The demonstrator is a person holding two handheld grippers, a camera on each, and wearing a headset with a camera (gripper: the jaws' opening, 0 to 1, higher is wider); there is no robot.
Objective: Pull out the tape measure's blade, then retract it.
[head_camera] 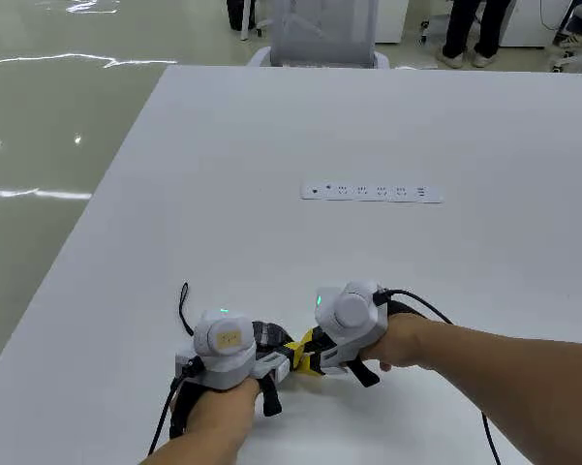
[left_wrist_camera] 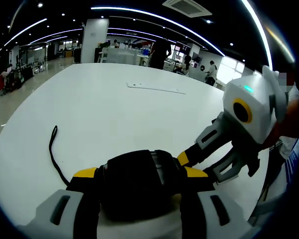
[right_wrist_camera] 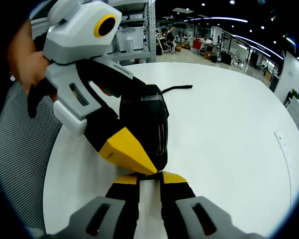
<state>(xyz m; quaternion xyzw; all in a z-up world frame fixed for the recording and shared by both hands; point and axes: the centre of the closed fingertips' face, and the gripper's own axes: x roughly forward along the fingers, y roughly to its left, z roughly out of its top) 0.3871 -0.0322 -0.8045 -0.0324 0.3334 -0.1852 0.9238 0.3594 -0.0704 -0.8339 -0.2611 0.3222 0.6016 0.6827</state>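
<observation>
The black tape measure (head_camera: 269, 339) lies low over the white table (head_camera: 368, 126) near its front edge. My left gripper (head_camera: 283, 358) is shut on the case (left_wrist_camera: 139, 181), its yellow-tipped jaws pressing both sides. My right gripper (head_camera: 308, 353) faces it from the right. In the right gripper view the right gripper (right_wrist_camera: 149, 178) has its jaws closed to a thin gap at the case's mouth (right_wrist_camera: 156, 167), where the blade's end is pinched and mostly hidden. No drawn-out blade shows. The black wrist strap (left_wrist_camera: 54, 149) trails on the table.
A white power strip (head_camera: 372, 192) lies flat at mid-table. A mesh chair (head_camera: 320, 34) stands at the far edge, with people's legs (head_camera: 470, 34) beyond it. The table's left edge (head_camera: 87, 232) drops to a shiny floor. Cables run back from both grippers.
</observation>
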